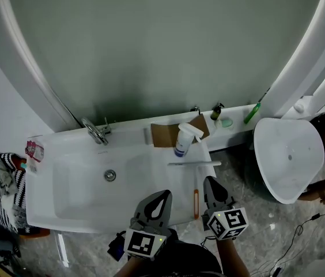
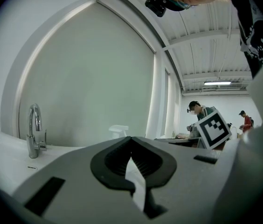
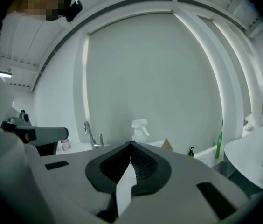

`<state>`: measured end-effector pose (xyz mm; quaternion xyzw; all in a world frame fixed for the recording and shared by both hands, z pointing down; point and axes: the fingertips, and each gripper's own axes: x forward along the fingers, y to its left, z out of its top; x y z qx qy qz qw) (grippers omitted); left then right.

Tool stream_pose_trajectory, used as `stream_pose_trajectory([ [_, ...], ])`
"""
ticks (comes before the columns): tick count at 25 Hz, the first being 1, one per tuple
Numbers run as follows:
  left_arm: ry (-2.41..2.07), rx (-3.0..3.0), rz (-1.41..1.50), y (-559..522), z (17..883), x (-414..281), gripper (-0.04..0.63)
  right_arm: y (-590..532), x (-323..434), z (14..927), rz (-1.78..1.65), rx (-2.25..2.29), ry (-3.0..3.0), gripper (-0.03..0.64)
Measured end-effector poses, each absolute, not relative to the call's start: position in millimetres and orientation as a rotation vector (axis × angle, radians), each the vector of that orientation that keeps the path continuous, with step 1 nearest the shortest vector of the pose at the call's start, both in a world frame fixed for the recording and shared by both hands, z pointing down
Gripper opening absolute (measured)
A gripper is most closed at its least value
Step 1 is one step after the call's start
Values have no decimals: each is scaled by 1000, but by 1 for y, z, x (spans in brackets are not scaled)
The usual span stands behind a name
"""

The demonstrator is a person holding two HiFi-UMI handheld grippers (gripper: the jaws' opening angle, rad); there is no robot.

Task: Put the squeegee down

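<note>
Orange-handled squeegee (image 1: 196, 203) on tub (image 1: 70, 215) rim; right gripper (image 1: 210, 181) jaws together, empty.

The squeegee (image 1: 196, 203) lies on the sink's (image 1: 70, 196) right edge, between the left tool (image 1: 163, 195) and right tool (image 1: 210, 182).

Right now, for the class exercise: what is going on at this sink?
A person stands at a white sink with a gripper in each hand. The squeegee lies flat on the sink's right side, near a spray bottle, and neither gripper touches it. The left gripper and the right gripper are both shut and empty, held over the sink's front edge.
</note>
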<state>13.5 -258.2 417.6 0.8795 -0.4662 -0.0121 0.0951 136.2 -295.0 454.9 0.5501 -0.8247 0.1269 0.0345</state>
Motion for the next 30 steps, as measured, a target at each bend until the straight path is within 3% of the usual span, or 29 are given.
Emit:
stream_pose_trajectory([
  [13,-1374,2649,-108,-217,377,2,5,-216,87,374,71,1547,-2703,18],
  [30,-1241,2713,2,-191,408,28,5,-189,64,415,302,1478,-2694,19],
])
